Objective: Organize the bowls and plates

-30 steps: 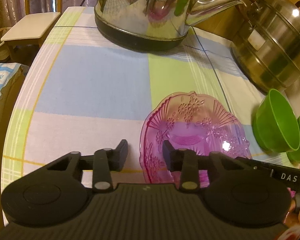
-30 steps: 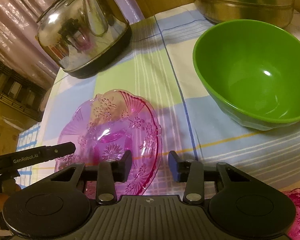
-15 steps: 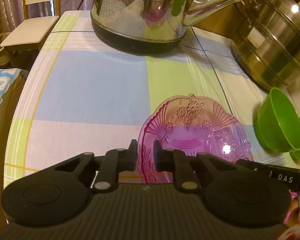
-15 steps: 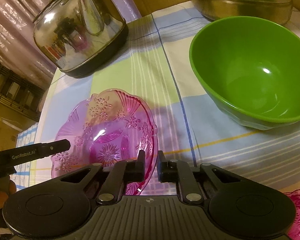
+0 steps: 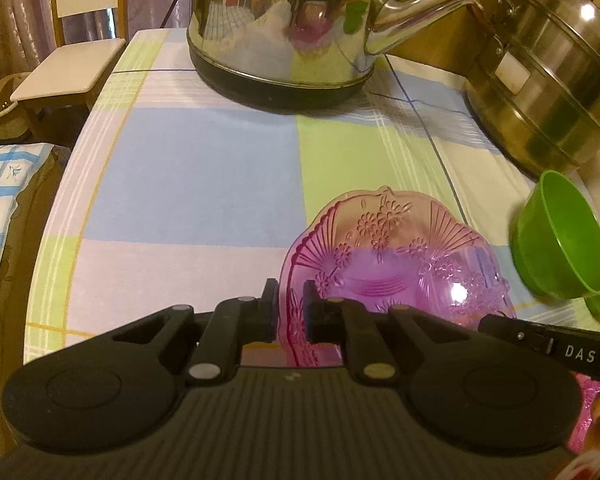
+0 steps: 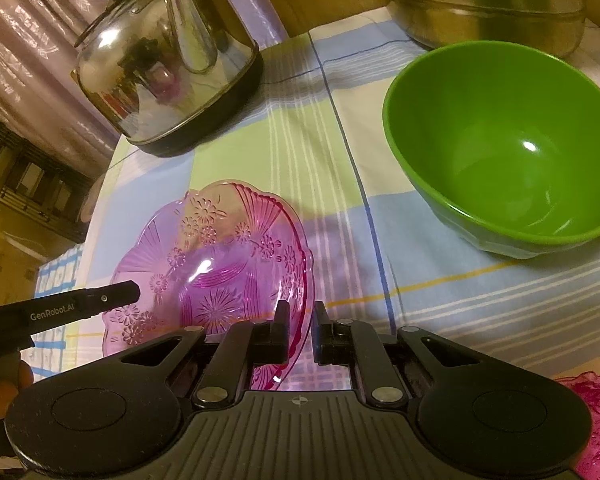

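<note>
Jaws of the left gripper and right gripper, just closing, are pinching opposite rims of the pink plate at lower centre on the tabletop; gripper labels are reading "DAS", "GenRobot.AI".

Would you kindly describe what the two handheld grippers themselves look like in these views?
Both are matte black plastic. The left gripper and right gripper each have a ribbed body, two round discs, silver pivot pins and flat rectangular jaws. White lettering reads "GenRobot.AI" on the left gripper and "DAS" on the right.
</note>
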`<action>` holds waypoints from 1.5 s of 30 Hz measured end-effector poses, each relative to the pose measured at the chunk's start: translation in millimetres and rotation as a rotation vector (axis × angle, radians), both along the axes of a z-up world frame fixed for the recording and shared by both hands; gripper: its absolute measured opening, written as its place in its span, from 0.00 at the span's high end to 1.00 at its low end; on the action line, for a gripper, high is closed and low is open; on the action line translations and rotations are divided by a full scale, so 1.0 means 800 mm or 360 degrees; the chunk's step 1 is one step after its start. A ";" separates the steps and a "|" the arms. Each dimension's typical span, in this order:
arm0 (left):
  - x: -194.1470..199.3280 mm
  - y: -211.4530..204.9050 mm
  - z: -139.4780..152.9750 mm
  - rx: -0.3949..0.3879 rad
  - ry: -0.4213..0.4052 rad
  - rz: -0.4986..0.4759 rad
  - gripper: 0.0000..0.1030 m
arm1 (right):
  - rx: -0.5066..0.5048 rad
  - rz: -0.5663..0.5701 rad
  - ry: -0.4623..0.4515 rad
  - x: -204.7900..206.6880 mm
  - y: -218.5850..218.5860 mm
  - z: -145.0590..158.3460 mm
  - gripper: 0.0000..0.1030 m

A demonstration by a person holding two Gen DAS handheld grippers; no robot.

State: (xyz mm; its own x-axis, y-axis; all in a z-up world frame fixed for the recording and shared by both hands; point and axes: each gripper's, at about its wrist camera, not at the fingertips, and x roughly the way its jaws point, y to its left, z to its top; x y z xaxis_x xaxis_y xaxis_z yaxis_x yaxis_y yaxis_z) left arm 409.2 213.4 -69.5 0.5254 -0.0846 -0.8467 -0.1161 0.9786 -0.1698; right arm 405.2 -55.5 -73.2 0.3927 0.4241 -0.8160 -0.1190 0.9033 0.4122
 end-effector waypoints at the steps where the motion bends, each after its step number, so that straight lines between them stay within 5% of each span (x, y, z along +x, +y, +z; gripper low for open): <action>1: -0.001 0.000 0.002 0.0004 -0.0002 -0.0003 0.90 | 0.0001 0.0002 -0.0004 0.000 0.000 0.002 0.90; 45: -0.118 -0.092 0.111 0.0076 -0.0114 -0.0146 0.89 | 0.0038 -0.0085 -0.0194 -0.124 -0.077 0.106 0.90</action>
